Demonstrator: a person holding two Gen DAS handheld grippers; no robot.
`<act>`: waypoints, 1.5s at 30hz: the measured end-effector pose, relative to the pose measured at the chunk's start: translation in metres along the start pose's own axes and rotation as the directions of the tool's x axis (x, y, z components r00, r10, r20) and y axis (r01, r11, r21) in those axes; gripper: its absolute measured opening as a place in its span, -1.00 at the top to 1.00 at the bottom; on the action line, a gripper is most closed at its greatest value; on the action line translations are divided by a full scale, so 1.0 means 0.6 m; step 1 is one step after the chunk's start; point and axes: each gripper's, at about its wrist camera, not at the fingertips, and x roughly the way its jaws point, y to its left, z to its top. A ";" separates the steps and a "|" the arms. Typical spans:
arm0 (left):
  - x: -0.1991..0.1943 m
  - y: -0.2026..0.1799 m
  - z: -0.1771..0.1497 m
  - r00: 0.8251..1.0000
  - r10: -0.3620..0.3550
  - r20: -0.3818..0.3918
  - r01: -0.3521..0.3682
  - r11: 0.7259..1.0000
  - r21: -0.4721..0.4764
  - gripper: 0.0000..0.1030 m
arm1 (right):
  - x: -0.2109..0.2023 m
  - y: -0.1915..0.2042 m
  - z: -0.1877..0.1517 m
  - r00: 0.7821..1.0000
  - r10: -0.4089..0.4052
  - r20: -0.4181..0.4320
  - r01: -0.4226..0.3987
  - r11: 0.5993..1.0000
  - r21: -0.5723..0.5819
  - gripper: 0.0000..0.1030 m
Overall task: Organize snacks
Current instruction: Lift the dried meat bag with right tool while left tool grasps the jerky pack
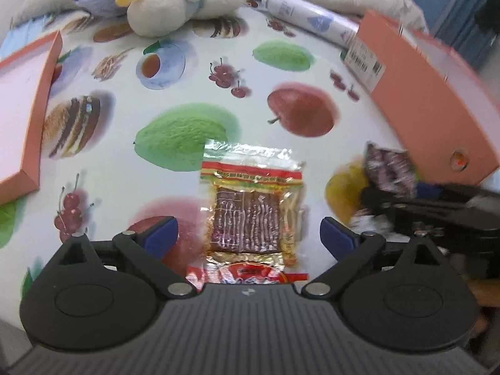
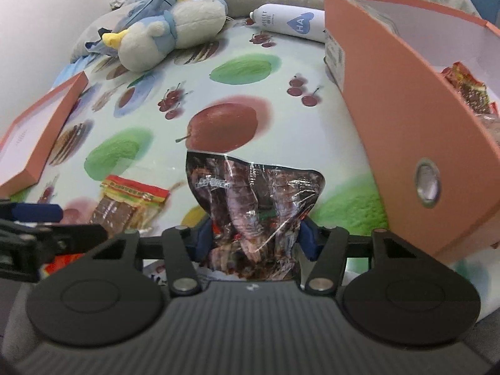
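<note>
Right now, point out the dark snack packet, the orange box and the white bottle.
Dark snack packet (image 2: 253,193), right wrist view, middle of its wrapper.
Orange box (image 2: 403,131), right wrist view, its outer side wall.
White bottle (image 2: 287,22), right wrist view, its body.

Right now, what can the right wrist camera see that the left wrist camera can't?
Only the right wrist view looks inside the orange box, where a snack packet already lies, and shows the right hand-held gripper pinching the dark snack bag. Only the left wrist view shows the left hand-held gripper open over the red-and-gold snack packet. Both show the plush toy, white bottle, box lid and fruit-print tablecloth.
</note>
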 end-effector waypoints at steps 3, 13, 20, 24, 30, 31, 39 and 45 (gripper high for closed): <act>0.011 -0.015 -0.002 1.000 0.024 0.005 -0.024 0.999 0.044 -0.93 | -0.012 -0.002 -0.009 1.000 -0.002 -0.003 0.002 1.000 -0.023 -0.11; 0.053 -0.041 -0.008 0.996 0.085 0.018 -0.087 0.986 0.144 -0.89 | -0.022 -0.006 -0.029 1.000 -0.014 -0.016 0.013 0.999 -0.049 -0.12; 0.046 -0.034 -0.001 0.996 0.082 0.037 -0.085 0.992 0.089 -0.40 | -0.032 -0.003 -0.029 1.000 -0.005 -0.011 0.004 0.997 -0.079 -0.11; 0.028 -0.032 0.007 0.996 0.060 0.061 -0.064 0.996 0.067 -0.02 | -0.046 0.005 -0.023 1.000 -0.008 0.004 0.008 0.993 -0.114 -0.11; 0.021 -0.026 0.010 0.998 0.036 0.050 -0.038 0.999 0.029 0.03 | -0.064 0.009 -0.007 1.000 -0.012 0.026 0.015 0.992 -0.122 -0.11; 0.018 -0.025 0.010 0.998 0.032 0.053 -0.033 0.999 0.020 0.04 | -0.069 0.009 -0.004 0.999 -0.011 0.032 0.015 0.992 -0.125 -0.11; -0.035 -0.025 0.030 0.996 -0.022 0.091 0.025 0.999 -0.038 0.07 | -0.114 0.014 0.035 0.996 -0.004 0.085 0.015 0.991 -0.129 -0.11; -0.092 -0.050 0.082 0.987 -0.060 0.152 0.069 0.996 -0.050 0.10 | -0.156 0.012 0.083 0.991 -0.002 0.133 0.020 0.990 -0.138 -0.11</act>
